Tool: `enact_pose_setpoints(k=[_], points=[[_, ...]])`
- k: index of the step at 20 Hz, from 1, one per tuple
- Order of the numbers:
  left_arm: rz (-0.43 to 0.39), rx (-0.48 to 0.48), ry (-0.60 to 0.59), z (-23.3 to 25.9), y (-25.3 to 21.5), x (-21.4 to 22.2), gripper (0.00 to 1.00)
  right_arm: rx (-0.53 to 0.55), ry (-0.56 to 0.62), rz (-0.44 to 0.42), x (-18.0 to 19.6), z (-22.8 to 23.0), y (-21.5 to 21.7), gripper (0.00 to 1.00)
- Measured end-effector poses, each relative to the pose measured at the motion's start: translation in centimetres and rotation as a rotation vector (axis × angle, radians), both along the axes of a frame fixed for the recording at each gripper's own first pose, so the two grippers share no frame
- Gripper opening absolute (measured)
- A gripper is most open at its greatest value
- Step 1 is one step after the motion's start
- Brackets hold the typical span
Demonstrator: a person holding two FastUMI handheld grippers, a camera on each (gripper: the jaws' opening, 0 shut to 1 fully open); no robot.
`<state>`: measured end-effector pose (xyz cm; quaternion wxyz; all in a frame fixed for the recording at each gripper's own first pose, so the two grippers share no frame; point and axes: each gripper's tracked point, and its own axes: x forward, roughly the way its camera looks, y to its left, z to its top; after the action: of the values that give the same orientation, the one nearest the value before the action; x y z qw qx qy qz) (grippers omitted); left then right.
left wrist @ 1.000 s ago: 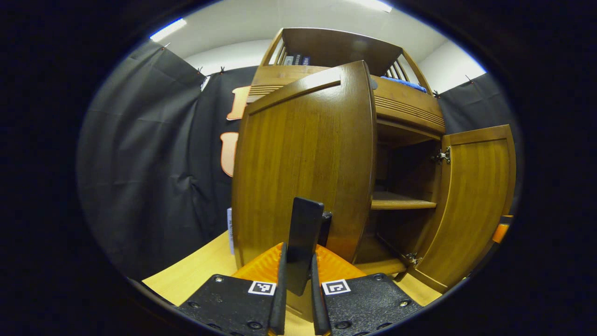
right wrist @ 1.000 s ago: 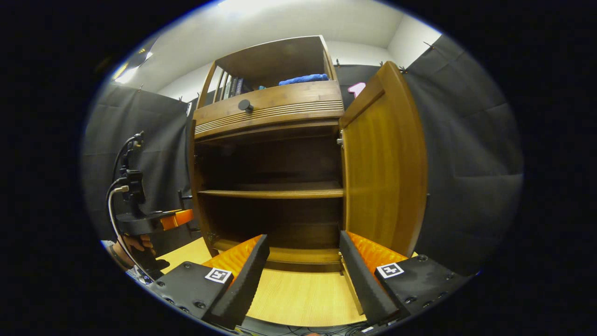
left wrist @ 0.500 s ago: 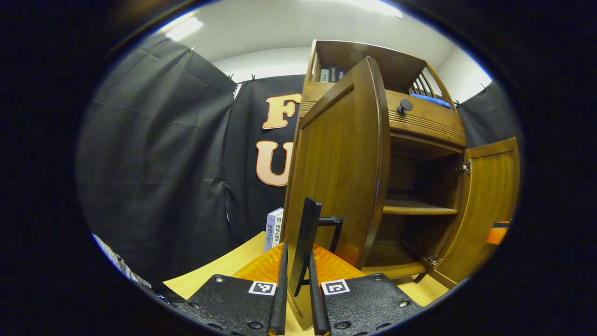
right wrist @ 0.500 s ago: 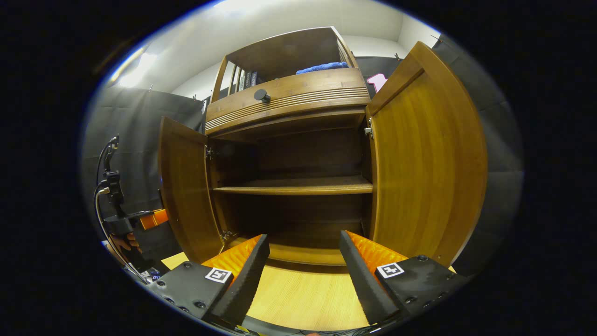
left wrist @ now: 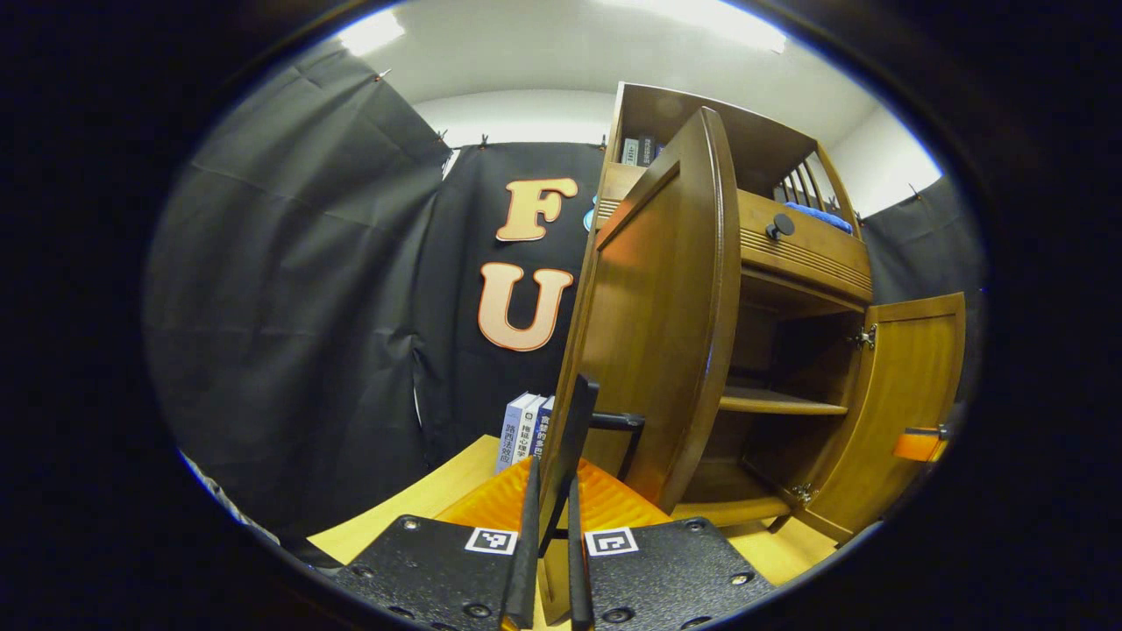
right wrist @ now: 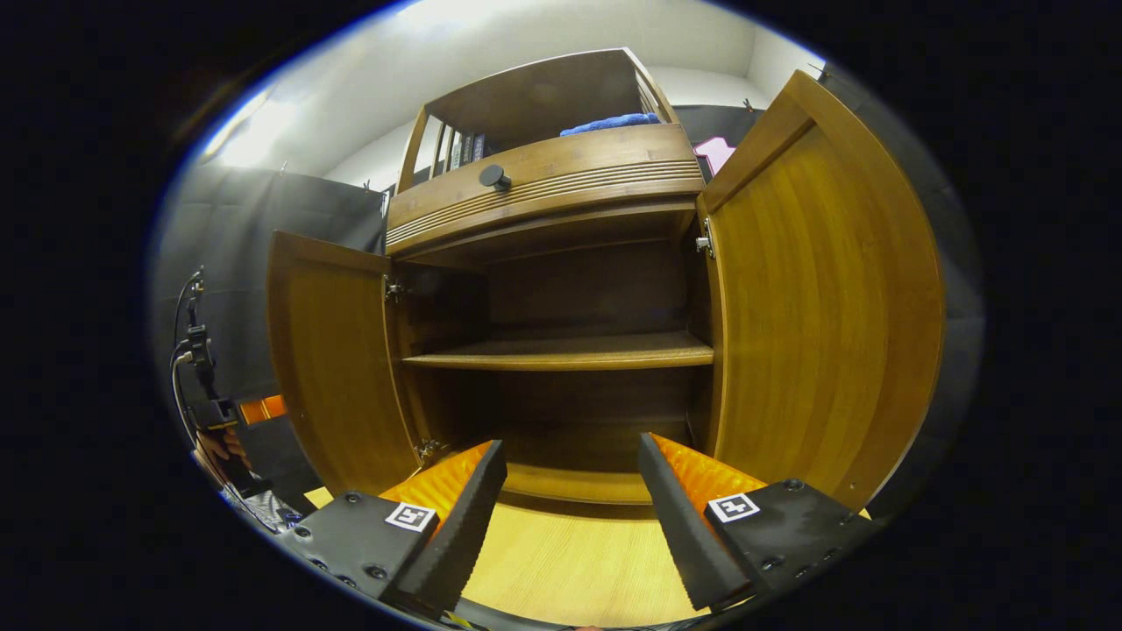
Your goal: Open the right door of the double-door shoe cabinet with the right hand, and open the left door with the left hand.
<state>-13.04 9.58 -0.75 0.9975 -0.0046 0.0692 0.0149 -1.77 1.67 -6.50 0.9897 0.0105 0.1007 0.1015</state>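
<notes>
Gripping the handle (left wrist: 574, 421) of the left door (left wrist: 657, 324), my left gripper (left wrist: 550, 561) is pinched narrow on it; I judge a steady outward arc along the hinge best. My right gripper (right wrist: 570, 508) hangs wide and empty before the cabinet (right wrist: 552, 350), right door (right wrist: 815, 298) swung open.

Printed characters run down the book spines (left wrist: 524, 429), too small to read.
</notes>
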Motion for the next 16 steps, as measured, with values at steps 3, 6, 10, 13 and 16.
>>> enact_pose_setpoints(k=[3, 6, 10, 13, 16], points=[[-0.061, -0.007, 0.017, 0.2, 2.0, 0.4, 0.15, 0.004, -0.002, -0.020, 0.0, 0.3, -0.4, 0.97], [-0.125, -0.030, 0.021, 0.3, 3.4, 0.6, 0.18, 0.008, -0.006, -0.042, -0.2, 0.4, -0.7, 0.98], [-0.190, 0.058, 0.012, 0.7, 4.9, 1.1, 0.22, 0.004, -0.016, -0.067, -0.4, 1.1, -0.5, 0.97], [-0.225, 0.051, 0.023, 0.9, 6.0, 1.6, 0.22, 0.001, -0.020, -0.070, -0.8, 1.3, 0.3, 0.97], [-0.240, 0.052, 0.023, 0.9, 6.2, 1.5, 0.22, -0.010, -0.011, -0.065, -1.0, 1.2, 1.1, 0.97]])
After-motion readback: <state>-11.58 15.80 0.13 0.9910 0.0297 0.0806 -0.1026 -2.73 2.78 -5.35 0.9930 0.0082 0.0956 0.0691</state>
